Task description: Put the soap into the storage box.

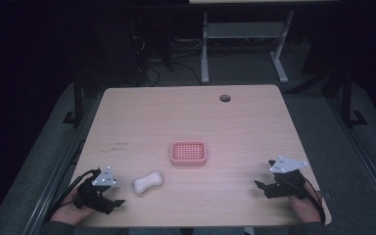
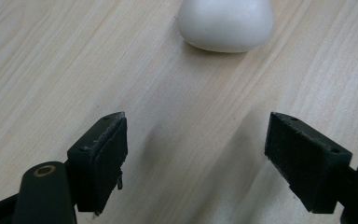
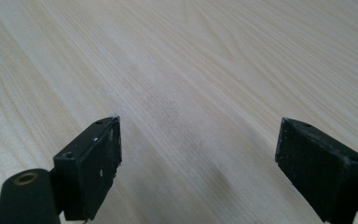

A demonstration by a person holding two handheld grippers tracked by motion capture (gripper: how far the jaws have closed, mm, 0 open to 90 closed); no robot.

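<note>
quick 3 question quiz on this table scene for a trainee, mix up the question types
1. True or false: the white soap bar lies inside the pink soap dish.
2. Which gripper is nearer the soap bar? A) left gripper B) right gripper
3. Fill in: both grippers' jaws stand ____.

Key: 1. False, it lies on the table, apart from the dish, on its near left. 2. A. 3. open, with nothing between them.

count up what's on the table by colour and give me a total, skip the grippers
White: 1, the bone-shaped soap bar
Pink: 1, the slotted soap dish
Total: 2
</note>
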